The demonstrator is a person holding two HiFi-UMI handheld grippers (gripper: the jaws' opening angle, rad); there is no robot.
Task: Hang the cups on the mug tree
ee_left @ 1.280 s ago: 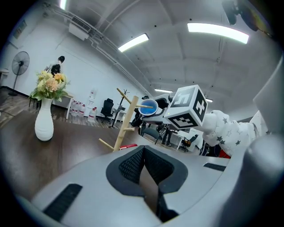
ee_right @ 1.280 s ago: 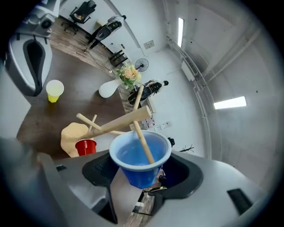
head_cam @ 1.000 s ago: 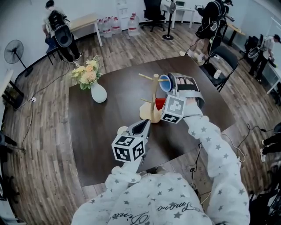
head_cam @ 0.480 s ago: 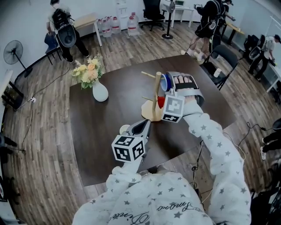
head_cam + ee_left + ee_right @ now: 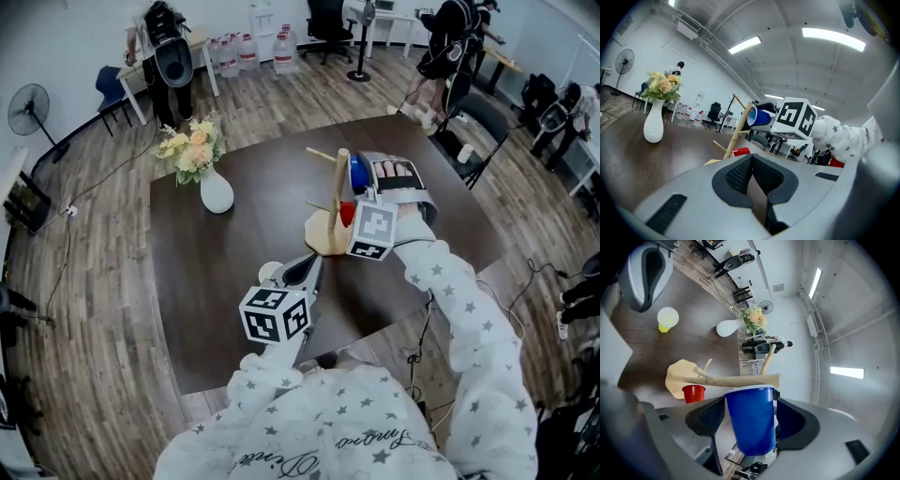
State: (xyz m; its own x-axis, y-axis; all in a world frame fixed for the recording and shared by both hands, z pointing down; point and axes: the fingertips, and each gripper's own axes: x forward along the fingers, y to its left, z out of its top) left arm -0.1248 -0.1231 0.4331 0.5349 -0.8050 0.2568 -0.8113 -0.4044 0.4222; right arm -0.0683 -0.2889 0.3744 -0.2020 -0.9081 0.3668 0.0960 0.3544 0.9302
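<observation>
The wooden mug tree [image 5: 330, 202] stands mid-table. My right gripper [image 5: 361, 178] holds a blue cup [image 5: 751, 420] sideways at the top of the trunk [image 5: 736, 379], its mouth against the wood. Its jaws have just been opening; the cup is still between the pads, with a thin gap on one side. A red cup [image 5: 346, 214] sits on the tree's base [image 5: 677, 376]. A yellow cup [image 5: 270, 273] stands on the table just beside my left gripper [image 5: 298, 272], which is shut and empty [image 5: 752, 161]. Any peg inside the blue cup is hidden.
A white vase of flowers [image 5: 216, 192] stands at the far left of the dark table [image 5: 216, 281]. Beyond the table are chairs [image 5: 473, 131], a fan [image 5: 30, 108] and people at desks.
The blue cup has turned more edge-on and drawn in against the tree's trunk. The left gripper has stayed put. A person in the background has walked to the right.
</observation>
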